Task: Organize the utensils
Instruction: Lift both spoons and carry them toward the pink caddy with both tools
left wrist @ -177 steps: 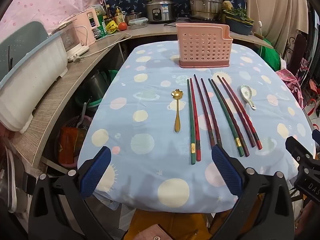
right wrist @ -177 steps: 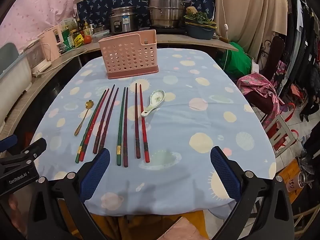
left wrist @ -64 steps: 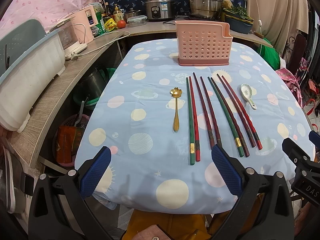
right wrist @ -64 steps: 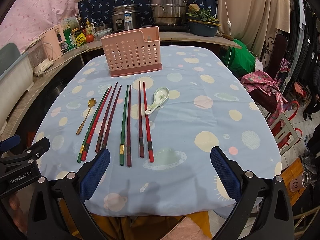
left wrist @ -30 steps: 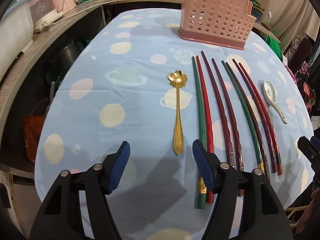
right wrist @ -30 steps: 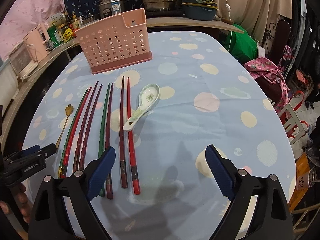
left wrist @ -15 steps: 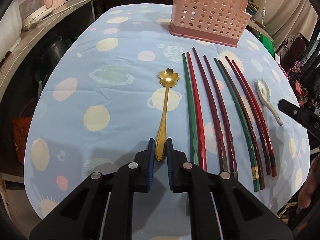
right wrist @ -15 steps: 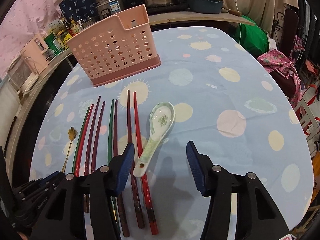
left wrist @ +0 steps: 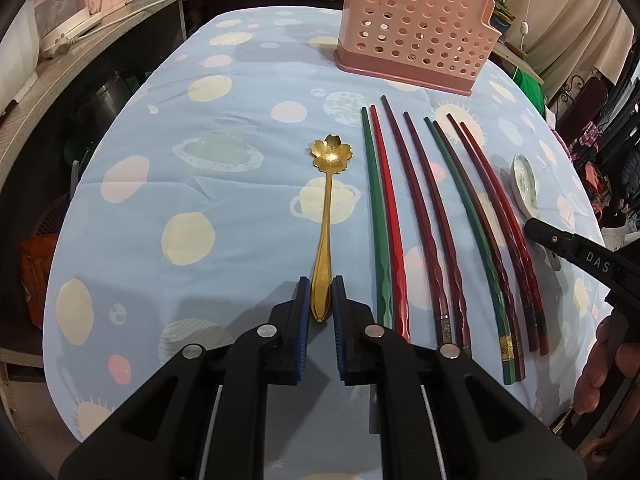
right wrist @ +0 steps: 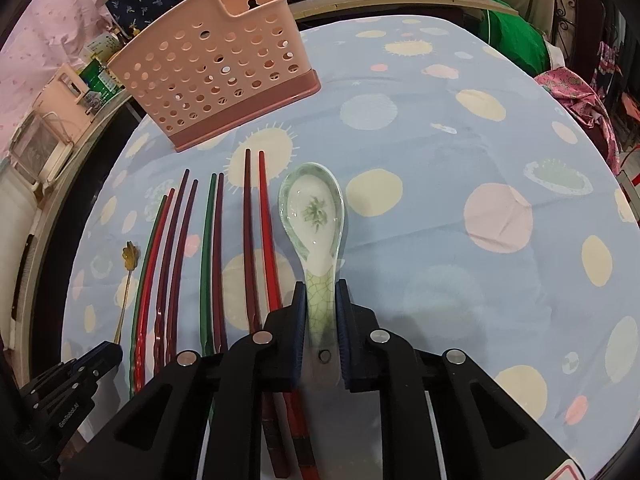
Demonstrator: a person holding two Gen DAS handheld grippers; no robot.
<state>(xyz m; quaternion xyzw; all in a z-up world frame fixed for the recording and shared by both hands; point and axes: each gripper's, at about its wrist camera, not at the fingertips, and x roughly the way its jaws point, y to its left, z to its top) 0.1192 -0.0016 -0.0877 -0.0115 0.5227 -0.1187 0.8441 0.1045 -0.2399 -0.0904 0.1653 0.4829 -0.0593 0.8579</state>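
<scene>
Left wrist view: my left gripper (left wrist: 320, 300) is clenched on the gold spoon (left wrist: 327, 216), blue pads pressed to either side of the handle's end; the spoon lies flat on the spotted blue tablecloth (left wrist: 240, 208), its flower-shaped bowl toward 12 o'clock. At 3 o'clock of the spoon, eight chopsticks (left wrist: 436, 220) lie side by side in green, red and dark maroon, tips toward the pink utensil basket (left wrist: 412, 36), which stands upright at 1 o'clock, well apart from them. Past the chopsticks at 3 o'clock I see the bowl of the ceramic spoon (left wrist: 525, 184), with a black finger of the right gripper (left wrist: 568, 246) over its handle and part of a hand (left wrist: 604, 364) at the frame's right edge. Right wrist view: my right gripper (right wrist: 321, 312) has just been closing, and its pads now grip the crackle-glazed handle of the ceramic spoon (right wrist: 314, 212); the spoon lies on the cloth (right wrist: 440, 200), bowl toward 12 o'clock. The chopsticks (right wrist: 216, 248) run just beside it at 9 o'clock, the nearest red one almost touching the left finger. The pink basket (right wrist: 212, 68) stands at 11 o'clock. At 8 o'clock I see the gold spoon (right wrist: 127, 280) and the left gripper (right wrist: 96, 360) at its handle end.
</scene>
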